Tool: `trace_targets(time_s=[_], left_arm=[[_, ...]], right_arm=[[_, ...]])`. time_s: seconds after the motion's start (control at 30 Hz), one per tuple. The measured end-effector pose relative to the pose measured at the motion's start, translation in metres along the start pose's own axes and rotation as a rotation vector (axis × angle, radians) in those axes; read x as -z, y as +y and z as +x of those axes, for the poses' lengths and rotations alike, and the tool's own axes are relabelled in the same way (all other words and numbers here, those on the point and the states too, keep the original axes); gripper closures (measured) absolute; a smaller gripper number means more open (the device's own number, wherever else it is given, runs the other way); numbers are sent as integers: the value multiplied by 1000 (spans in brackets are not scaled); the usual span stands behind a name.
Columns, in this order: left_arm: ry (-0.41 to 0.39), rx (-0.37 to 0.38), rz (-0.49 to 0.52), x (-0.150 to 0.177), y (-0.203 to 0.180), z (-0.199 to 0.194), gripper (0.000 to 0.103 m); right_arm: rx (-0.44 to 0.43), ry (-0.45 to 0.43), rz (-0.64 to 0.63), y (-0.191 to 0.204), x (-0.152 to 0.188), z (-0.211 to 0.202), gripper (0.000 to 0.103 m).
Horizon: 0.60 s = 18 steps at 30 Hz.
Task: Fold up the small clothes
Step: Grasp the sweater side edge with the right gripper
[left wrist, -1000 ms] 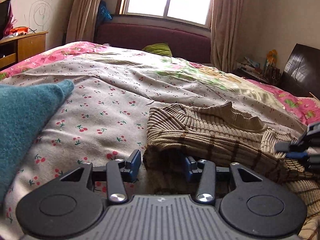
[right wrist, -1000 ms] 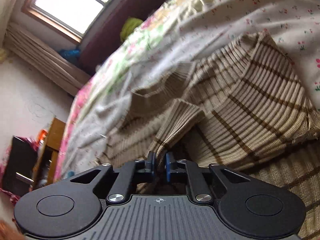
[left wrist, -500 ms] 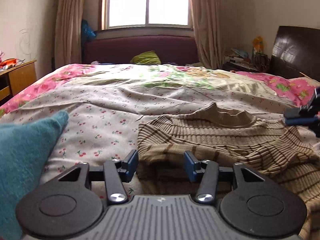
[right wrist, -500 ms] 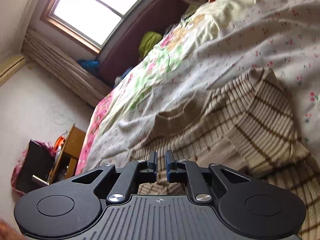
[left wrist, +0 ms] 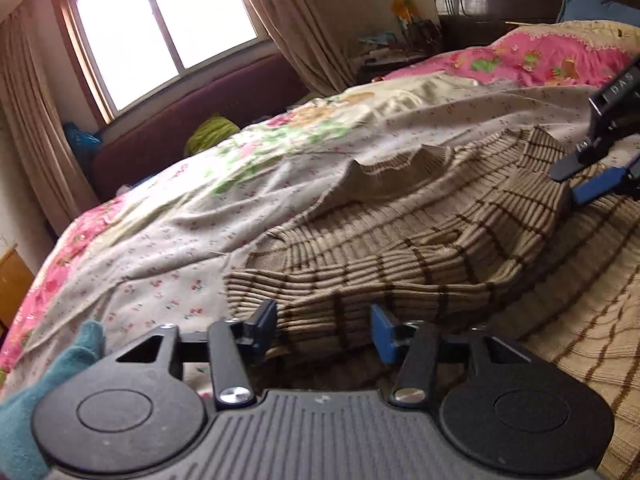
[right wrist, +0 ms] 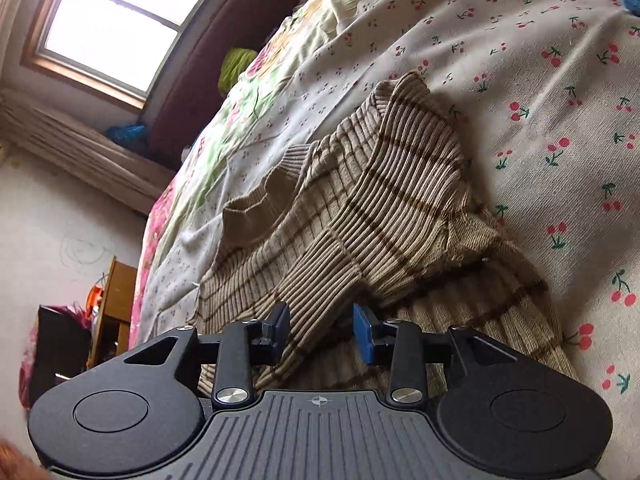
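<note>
In the left wrist view, our left gripper [left wrist: 324, 330] sits at the bottom centre of the frame with its blue pads spread wide, released and holding nothing. A folded edge of the beige ribbed sweater [left wrist: 420, 248] with brown stripes lies between the pads, just ahead of them. The sweater spreads across the middle and right of the frame on the cherry-print bedsheet [left wrist: 160, 260], its collar [left wrist: 392, 176] standing up toward the centre. At the right edge we see our right gripper [left wrist: 592, 184] from the side, low over the sweater; from this angle we cannot tell whether its blue pad touches the knit. A teal garment [left wrist: 48, 392] fills the lower left corner. A window [left wrist: 160, 32] with curtains takes the upper left, and a pink floral quilt [left wrist: 552, 56] lies at the upper right.

In the right wrist view, our right gripper [right wrist: 322, 326] also sits at the bottom centre, its pads parted and gripping nothing. A ribbed sleeve of the sweater [right wrist: 360, 216] runs from the upper centre down into the gap between the pads, lying over the body of the garment. The collar [right wrist: 260, 204] shows left of centre. The bedsheet [right wrist: 540, 100] fills the right side. The window [right wrist: 120, 20] is at the upper left, and a wooden cabinet [right wrist: 116, 304] stands at the left edge.
</note>
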<state>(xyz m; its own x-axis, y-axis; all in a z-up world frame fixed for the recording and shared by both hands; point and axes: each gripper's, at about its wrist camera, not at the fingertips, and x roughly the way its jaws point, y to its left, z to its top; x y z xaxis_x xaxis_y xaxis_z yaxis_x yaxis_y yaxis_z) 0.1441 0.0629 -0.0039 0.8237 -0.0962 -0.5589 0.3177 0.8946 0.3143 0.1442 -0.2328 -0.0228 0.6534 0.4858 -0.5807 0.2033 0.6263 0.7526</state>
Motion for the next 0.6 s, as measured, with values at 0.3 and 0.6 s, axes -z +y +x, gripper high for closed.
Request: trace_targets(time_s=[0.3, 0.6], left_arm=[[4, 15, -21, 1, -2, -3, 57], [10, 29, -17, -4, 2, -1, 56]], right_arm=[[12, -2, -20, 8, -4, 9, 72], [0, -24, -64, 31, -19, 8, 98]])
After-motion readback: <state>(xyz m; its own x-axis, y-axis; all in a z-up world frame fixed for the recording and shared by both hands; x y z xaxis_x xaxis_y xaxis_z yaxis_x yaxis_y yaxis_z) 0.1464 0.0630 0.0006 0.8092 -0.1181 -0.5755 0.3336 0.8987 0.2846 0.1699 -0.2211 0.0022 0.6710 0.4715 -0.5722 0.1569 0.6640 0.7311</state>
